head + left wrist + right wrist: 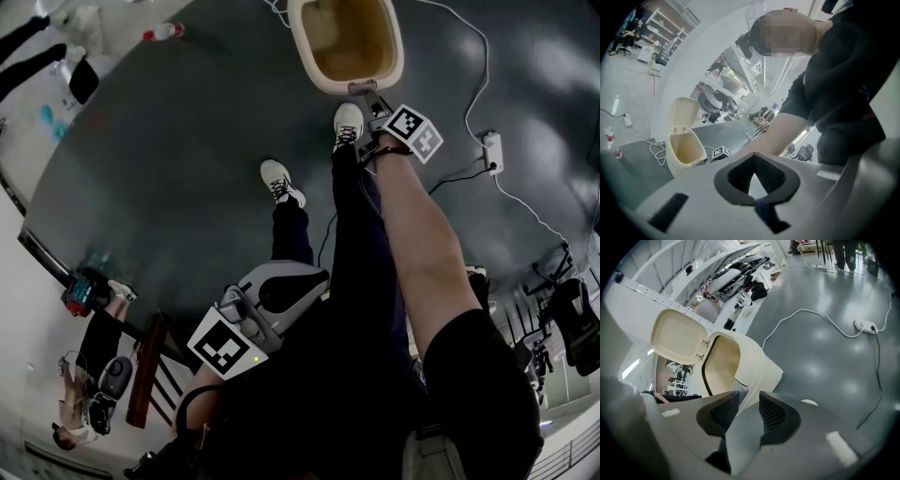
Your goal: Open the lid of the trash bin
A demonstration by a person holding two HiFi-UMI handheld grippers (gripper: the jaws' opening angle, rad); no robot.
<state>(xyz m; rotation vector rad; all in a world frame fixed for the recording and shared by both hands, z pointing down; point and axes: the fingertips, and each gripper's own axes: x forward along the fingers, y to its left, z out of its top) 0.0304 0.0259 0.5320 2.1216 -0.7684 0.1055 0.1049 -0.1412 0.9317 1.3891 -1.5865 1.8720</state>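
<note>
The cream trash bin (389, 56) stands on the grey floor with its inside showing. Its lid (677, 336) is swung up on the hinge and stands open, as the left gripper view also shows: lid (684, 111) above the bin (684, 152). My right gripper (367, 94) is at the bin's front rim, pointing steeply down. Its jaws (746, 399) are open, with a grey tab of the bin's front seen in the gap, and the pads are not pressing on it. My left gripper (291, 286) hangs low by my legs, away from the bin. Its tips (754, 154) meet, shut on nothing.
A white power strip (491, 150) with its cable (806, 312) lies on the floor right of the bin. My shoes (281, 181) stand just in front of it. A bottle (164, 31) sits far left. Another person (84, 394) stands beyond a rail. Cluttered benches (736, 275) lie behind the bin.
</note>
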